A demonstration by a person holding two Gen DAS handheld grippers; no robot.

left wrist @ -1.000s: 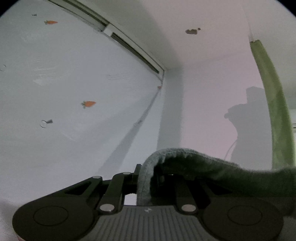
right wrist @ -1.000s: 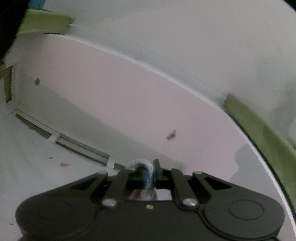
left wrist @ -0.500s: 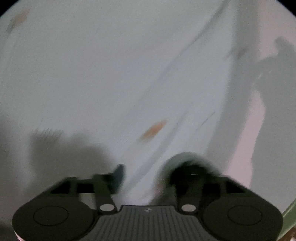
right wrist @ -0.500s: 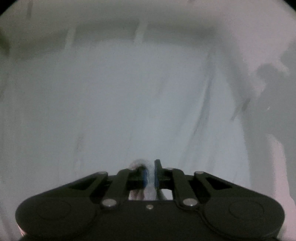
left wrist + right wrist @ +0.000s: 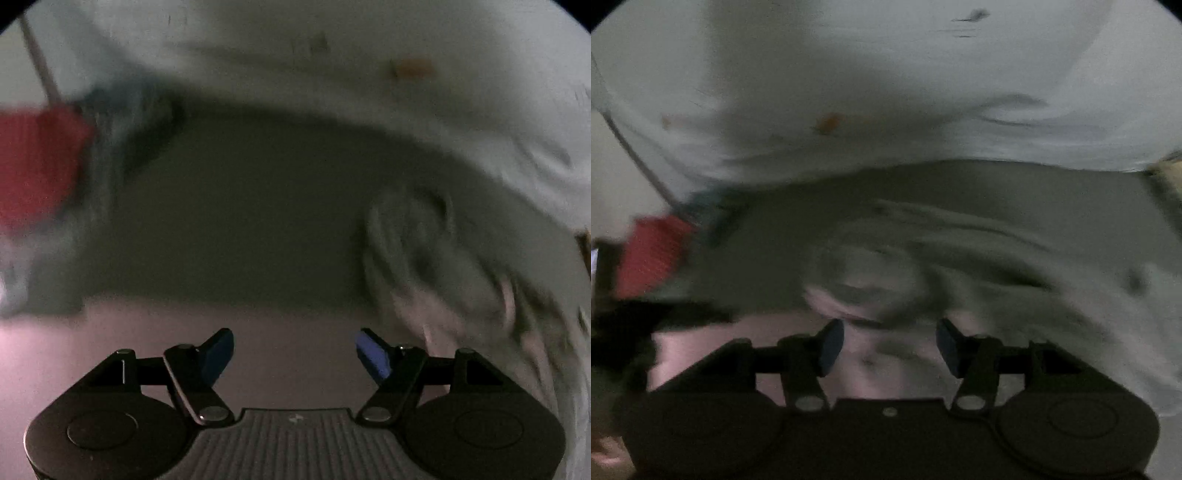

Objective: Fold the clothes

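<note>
A grey-green garment (image 5: 258, 206) lies spread on the surface ahead in the left wrist view, its round neck opening (image 5: 410, 236) to the right. It also shows in the right wrist view (image 5: 979, 236), collar (image 5: 864, 284) just beyond the fingers. My left gripper (image 5: 294, 350) is open and empty, jaws wide apart above the pinkish surface. My right gripper (image 5: 890, 345) is open and empty, just short of the collar. Both views are motion-blurred.
A red ribbed object (image 5: 33, 166) sits at the garment's left end; it also shows in the right wrist view (image 5: 653, 251). A white sheet with small orange prints (image 5: 829, 122) lies behind the garment. A dark shape (image 5: 628, 325) is at the left.
Both grippers were shut on the garment, held up toward the wall. They have swung down, opened and released it; the garment now lies on the surface.
</note>
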